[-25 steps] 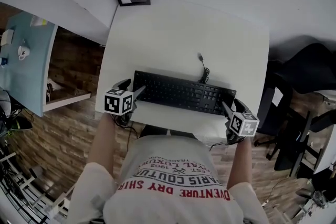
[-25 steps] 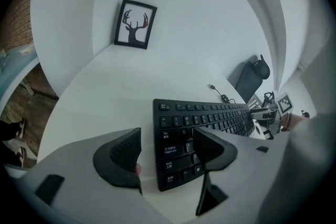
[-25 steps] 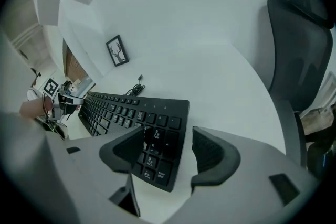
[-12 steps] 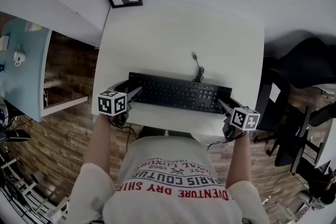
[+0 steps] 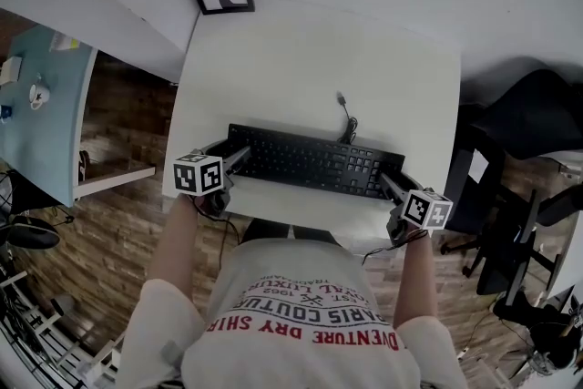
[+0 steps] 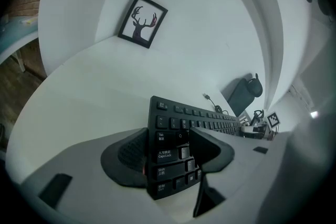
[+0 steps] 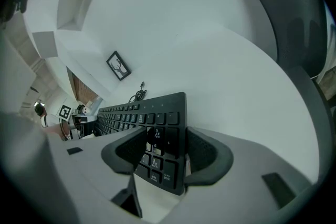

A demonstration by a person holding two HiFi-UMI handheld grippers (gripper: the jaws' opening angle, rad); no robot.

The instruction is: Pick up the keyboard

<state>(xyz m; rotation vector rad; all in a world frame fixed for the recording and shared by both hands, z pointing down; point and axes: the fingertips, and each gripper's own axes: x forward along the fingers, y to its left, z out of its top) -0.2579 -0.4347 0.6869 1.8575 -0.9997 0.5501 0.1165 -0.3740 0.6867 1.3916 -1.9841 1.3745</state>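
Smooth white tabletop carries a flat black keyboard near its lower edge; left tool and right tool are closing around its ends.

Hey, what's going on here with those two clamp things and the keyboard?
A person at a white table holds a gripper in each hand. The left gripper has the left end of the black keyboard between its jaws, and the right gripper has the right end. Both pairs of jaws are closing and don't look clamped yet. The keyboard lies on the table, not yet lifted.
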